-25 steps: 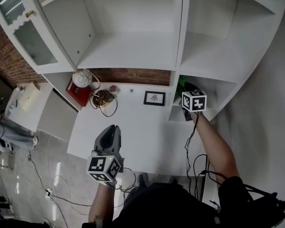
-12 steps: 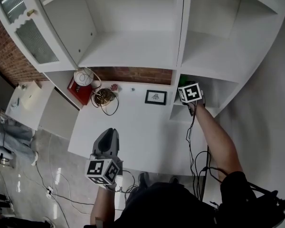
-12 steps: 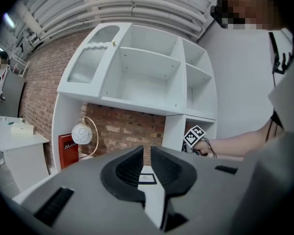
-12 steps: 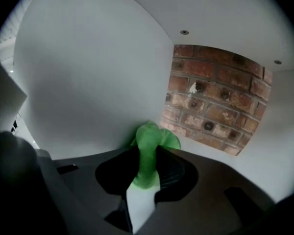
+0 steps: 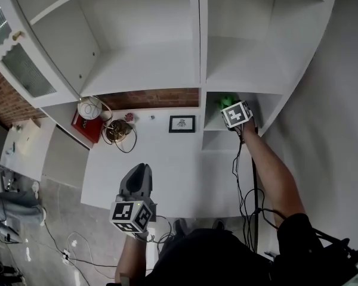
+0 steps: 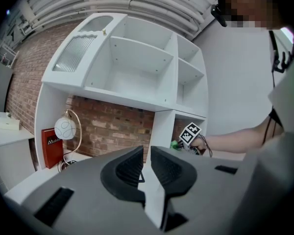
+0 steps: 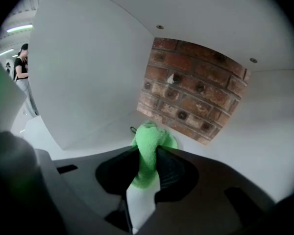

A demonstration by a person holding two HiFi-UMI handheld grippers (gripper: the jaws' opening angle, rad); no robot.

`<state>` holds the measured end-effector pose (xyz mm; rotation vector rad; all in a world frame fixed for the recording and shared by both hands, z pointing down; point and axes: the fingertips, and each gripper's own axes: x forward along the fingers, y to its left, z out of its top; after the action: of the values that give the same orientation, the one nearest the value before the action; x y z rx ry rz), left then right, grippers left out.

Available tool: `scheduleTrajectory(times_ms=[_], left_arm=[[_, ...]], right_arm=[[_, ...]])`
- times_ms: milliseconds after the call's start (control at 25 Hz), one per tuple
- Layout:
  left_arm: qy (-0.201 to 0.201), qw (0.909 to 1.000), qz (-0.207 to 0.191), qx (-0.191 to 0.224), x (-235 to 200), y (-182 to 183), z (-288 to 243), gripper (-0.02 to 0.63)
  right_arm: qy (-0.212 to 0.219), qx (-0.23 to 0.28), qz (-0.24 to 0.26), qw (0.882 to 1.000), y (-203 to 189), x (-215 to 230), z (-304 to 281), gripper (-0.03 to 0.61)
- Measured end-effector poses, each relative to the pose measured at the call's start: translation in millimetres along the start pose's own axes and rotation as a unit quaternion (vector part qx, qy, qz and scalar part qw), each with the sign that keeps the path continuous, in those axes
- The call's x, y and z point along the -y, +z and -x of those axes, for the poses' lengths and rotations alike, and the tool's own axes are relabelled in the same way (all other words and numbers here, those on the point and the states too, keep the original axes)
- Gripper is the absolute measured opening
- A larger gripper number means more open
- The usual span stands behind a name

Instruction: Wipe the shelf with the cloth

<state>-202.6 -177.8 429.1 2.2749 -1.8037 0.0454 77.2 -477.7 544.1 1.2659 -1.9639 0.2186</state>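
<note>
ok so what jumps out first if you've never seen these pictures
The bright green cloth stands out most, pinched in the right hand-held gripper inside a low right-hand compartment of the white shelf unit, in front of its brick back wall. Next comes the left hand-held gripper, held over the white desk with its jaws together on nothing. On the desk's left end sit a red book and a round white lamp.

Landmark is the framed picture (image 5: 182,123): it stands on the countertop (image 5: 167,165), against the back wall. Left of it sits a coil of cable (image 5: 116,130), then the lamp (image 5: 87,108) and a book (image 5: 83,127) furthest left. Right of it, past the divider (image 5: 202,119), is the low shelf compartment (image 5: 218,140), with the cloth (image 7: 149,146) in it between the right gripper (image 7: 147,156) jaws. The left gripper (image 5: 140,170) is well in front of it, over the counter.
</note>
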Motion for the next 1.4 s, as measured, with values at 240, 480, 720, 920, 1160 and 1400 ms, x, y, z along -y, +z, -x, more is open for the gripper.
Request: scheduleTrajectory(times_ms=[240,480,720,920,1160,1400], left_arm=[[-0.039,0.9991,0.0,-0.014,18,-9,-19,0.046],[-0.076,0.9968,-0.001,-0.023,32,-14,-32,0.046],[-0.096,0.995,-0.001,-0.029,27,-13,-35,0.047],[-0.101,0.9944,0.001,-0.033,10,-13,-36,0.046],[-0.118,0.9924,-0.001,-0.037,10,-13,-40,0.046],[-0.124,0.9916,0.005,-0.038,18,-16,-48,0.047]], right_arm=[[-0.076,-0.051,0.016,0.996,-32,45,14,0.089],[-0.139,-0.088,0.067,0.984,-43,53,22,0.089],[-0.209,-0.174,0.176,0.946,-49,67,18,0.087],[-0.249,-0.214,0.208,0.922,-55,75,21,0.086],[-0.285,-0.168,0.205,0.921,-42,81,40,0.089],[-0.114,0.061,-0.038,0.991,-1,41,58,0.089]])
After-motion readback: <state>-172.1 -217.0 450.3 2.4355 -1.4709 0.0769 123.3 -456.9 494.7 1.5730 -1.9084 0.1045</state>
